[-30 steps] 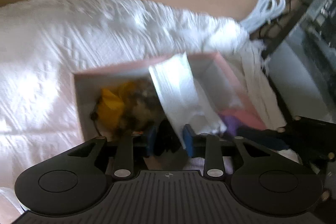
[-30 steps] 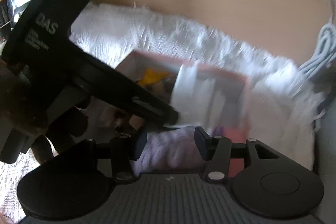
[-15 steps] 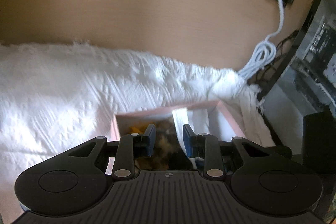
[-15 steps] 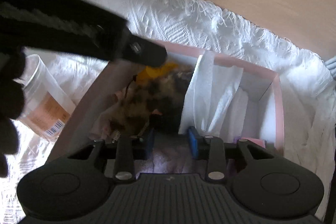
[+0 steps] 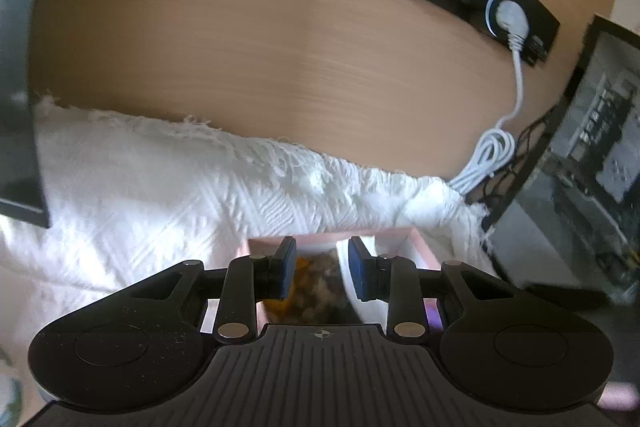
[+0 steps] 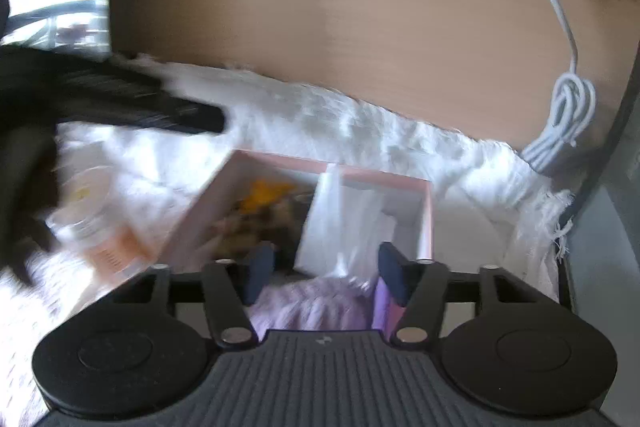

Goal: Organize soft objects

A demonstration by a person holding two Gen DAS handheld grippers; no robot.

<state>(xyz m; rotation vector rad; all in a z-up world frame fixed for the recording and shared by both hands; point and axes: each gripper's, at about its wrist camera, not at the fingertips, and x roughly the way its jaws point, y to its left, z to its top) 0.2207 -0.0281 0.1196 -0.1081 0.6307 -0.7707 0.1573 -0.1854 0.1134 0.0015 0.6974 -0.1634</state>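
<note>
Right gripper [image 6: 324, 275] is opening its jaws over a fluffy lilac soft toy [image 6: 316, 307] lying loose at the near edge of the pink cardboard box [image 6: 426, 219]; it risks spilling out. Left gripper [image 5: 322, 273], parted and empty, is hovering higher than a second ago

White textured cloth [image 6: 360, 131] carries pink box [image 6: 280, 165] & plastic cup [image 6: 92, 231].
</note>
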